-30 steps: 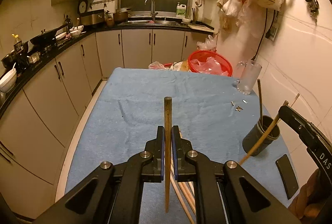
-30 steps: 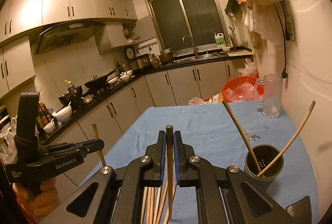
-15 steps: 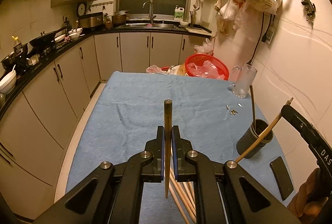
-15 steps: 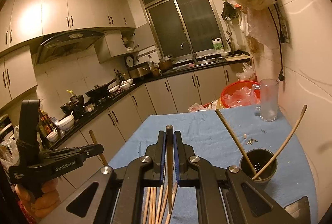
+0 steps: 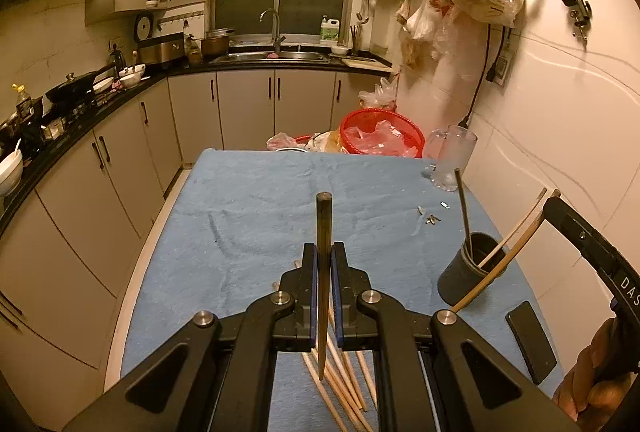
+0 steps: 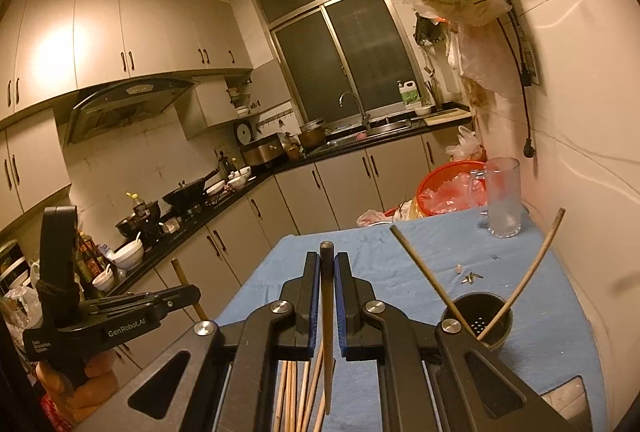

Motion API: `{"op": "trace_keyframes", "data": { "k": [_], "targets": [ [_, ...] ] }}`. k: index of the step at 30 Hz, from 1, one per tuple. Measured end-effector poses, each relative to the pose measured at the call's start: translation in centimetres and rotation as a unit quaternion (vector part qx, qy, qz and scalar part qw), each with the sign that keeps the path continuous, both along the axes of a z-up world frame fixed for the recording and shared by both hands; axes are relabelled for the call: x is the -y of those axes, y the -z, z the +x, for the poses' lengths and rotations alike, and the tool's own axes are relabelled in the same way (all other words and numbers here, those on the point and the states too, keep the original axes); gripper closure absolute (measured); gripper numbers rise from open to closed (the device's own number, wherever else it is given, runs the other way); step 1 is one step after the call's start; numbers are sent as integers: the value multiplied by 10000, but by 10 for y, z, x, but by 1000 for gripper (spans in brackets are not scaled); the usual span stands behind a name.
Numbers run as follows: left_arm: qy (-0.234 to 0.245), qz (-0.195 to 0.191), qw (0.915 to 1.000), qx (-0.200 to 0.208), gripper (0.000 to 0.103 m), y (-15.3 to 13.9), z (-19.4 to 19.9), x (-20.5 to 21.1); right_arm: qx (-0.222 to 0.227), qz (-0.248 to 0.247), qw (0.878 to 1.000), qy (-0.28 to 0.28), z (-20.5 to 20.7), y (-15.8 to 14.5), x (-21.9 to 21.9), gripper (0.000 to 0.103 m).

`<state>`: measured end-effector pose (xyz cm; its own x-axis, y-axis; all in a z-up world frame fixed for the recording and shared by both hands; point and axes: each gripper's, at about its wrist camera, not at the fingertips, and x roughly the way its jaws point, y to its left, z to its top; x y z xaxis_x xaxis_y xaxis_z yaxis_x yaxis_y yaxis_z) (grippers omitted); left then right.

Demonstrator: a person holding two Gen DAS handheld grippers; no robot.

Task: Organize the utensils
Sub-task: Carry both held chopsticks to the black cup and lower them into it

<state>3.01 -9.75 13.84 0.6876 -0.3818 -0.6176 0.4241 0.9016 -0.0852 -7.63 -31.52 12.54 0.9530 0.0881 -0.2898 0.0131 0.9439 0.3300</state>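
My left gripper [image 5: 324, 256] has its jaws clamped on a dark chopstick [image 5: 323, 232] that stands upright above the blue-covered table [image 5: 248, 232]. Under it, a loose bundle of pale chopsticks [image 5: 340, 372] lies on the cloth. My right gripper [image 6: 327, 268] likewise has its jaws closed tight on a dark chopstick [image 6: 327, 296], held upright. Further right, the black holder [image 6: 486, 320] stands on the table near the wall, with two chopsticks [image 6: 532, 268] leaning out of it.
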Motion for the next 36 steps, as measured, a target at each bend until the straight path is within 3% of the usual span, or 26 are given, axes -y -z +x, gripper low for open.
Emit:
{"op": "trace_keyframes", "data": {
  "k": [23,36],
  "targets": [
    [532,157,9982,235,96,-29,-14,65,374,76,9982,466,-27,-34,57,95],
    [967,-249,9944,344,96,-74,-16,117,722,95,9941,807,-41,-70,95,95]
  ]
}}
